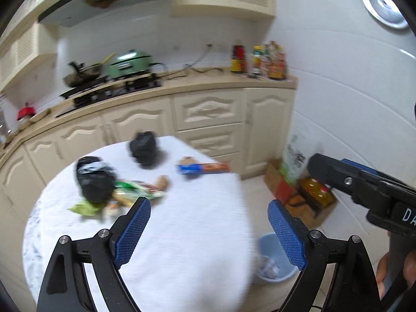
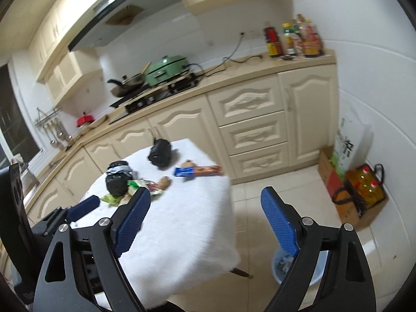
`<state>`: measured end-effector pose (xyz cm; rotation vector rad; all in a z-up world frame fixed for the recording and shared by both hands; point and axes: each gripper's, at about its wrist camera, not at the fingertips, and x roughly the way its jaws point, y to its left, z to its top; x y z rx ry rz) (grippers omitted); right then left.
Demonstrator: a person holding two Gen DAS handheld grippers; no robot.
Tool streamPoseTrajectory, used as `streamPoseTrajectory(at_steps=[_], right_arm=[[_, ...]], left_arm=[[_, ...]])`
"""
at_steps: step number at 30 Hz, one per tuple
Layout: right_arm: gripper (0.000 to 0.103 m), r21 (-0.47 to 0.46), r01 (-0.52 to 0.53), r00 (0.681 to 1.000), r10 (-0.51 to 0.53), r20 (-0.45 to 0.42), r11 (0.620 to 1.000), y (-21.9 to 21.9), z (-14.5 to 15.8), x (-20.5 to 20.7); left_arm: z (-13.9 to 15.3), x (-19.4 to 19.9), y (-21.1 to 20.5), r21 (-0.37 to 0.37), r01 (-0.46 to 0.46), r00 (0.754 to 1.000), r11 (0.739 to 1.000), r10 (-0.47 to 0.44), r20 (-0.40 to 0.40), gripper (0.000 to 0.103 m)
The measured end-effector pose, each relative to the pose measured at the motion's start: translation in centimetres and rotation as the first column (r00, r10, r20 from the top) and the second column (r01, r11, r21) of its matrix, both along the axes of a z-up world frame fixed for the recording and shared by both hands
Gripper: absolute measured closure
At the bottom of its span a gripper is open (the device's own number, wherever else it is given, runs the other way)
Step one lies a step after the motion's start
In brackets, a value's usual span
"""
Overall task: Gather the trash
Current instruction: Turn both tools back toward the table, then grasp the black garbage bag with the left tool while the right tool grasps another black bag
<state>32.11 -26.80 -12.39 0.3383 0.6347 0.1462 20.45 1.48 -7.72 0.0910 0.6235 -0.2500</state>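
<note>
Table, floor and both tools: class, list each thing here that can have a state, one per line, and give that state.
Left tool: open, empty.
Right tool: open, empty.
Far black bag: tied shut, on the table.
Near black bag: bunched, beside loose wrappers.
Biscuit packet: lying flat.
Blue bin: on the floor, uncovered, holding some trash.

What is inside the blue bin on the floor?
The bin holds crumpled white and greenish scraps, looking like paper or wrappers. The right gripper's fingers cover part of its opening, so the rest and the bottom stay hidden.
</note>
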Motion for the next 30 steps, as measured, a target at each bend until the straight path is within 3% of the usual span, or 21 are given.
streamPoseTrajectory(at_steps=[7, 13, 23, 30], right_arm=[[0.010, -0.016, -0.075, 0.997, 0.075, -0.032, 0.997, 4.7, -1.1, 4.7], [0.008, -0.014, -0.103, 0.992, 0.102, -0.069, 0.995, 6.7, -2.8, 8.4], [0.006, -0.079, -0.091, 0.981, 0.075, -0.179, 0.993, 7.3, -7.3, 14.2], [0.006, -0.155, -0.102, 0.969, 0.063, -0.237, 0.983, 7.6, -10.1, 17.6]], left_arm=[[-0.5, 1.6, 8.3, -0.009, -0.134, 0.991, 0.991, 0.134, -0.031, 0.014], [-0.4, 5.1, 11.1, -0.002, -0.225, 0.972, 0.974, 0.225, -0.069, 0.014], [-3.1, 19.4, 12.1, 0.033, -0.268, 0.945, 0.963, 0.269, -0.184, 0.014], [-6.0, 25.1, 11.8, 0.070, -0.256, 0.937, 0.964, 0.265, -0.226, 0.014]])
